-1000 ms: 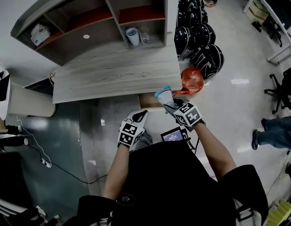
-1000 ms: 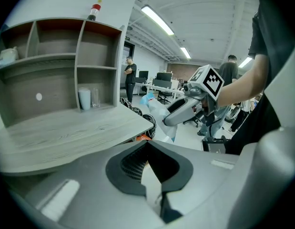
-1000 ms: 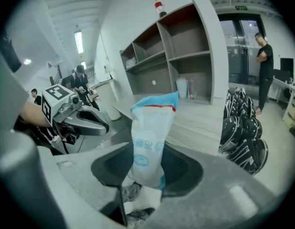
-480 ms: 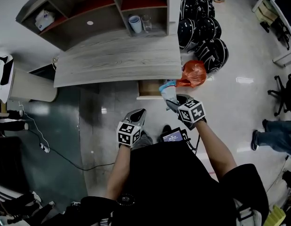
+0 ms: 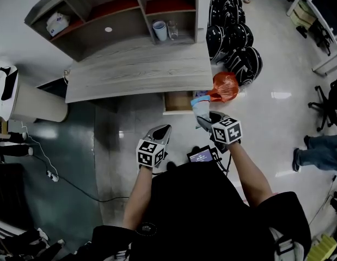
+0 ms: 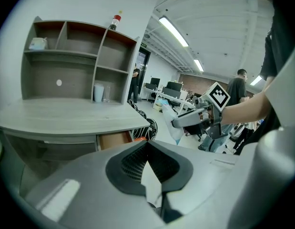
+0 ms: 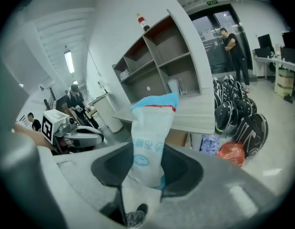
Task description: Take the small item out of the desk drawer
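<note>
**Packet gripped by the right claw, just outside the open drawer**

The right gripper [image 5: 204, 119] [image 7: 146, 173] is closed on a small white packet [image 5: 200, 105] [image 7: 151, 132] with a blue top edge. The packet is pinched at its lower end between the two dark pads and stands up out of them. It is held clear of the desk drawer [image 5: 178, 101] [image 6: 114, 140], just near and to the right of the drawer's front. The drawer is seen pulled open beneath the right end of the wooden desk [image 5: 135, 72].

The left gripper [image 5: 163, 130] [image 6: 147, 144] is held further left and nearer. Its jaws are brought together at the tips, with nothing between them.

An orange bag [image 5: 225, 86] lies on the floor just right of the drawer, and black helmets [image 5: 239, 42] are stacked beyond it. A shelf unit [image 5: 119, 20] stands along the desk's far side.
</note>
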The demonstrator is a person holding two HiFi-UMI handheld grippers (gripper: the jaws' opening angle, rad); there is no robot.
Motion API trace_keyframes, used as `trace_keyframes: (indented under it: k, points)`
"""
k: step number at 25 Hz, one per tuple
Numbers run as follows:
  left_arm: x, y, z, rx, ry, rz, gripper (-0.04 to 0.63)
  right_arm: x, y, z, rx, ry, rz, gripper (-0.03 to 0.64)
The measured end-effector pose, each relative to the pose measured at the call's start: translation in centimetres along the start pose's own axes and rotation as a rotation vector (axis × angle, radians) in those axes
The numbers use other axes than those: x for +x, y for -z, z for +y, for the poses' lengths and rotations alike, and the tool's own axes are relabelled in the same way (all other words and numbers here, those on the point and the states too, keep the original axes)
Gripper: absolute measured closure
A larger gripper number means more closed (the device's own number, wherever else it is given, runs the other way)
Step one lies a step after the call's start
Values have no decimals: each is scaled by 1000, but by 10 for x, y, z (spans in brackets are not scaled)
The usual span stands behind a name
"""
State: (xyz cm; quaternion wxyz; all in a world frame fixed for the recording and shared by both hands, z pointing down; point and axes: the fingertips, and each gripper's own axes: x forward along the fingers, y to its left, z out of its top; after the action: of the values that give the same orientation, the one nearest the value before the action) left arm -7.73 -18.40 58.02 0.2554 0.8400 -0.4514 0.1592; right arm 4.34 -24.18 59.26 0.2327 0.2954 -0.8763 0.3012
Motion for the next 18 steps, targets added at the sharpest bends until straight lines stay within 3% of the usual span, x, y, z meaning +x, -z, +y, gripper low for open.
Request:
trace_keyframes:
  k: [18]
  points:
    - [-50,7,17,48,66,-29,592,-7,4,62,26,84,-99,439]
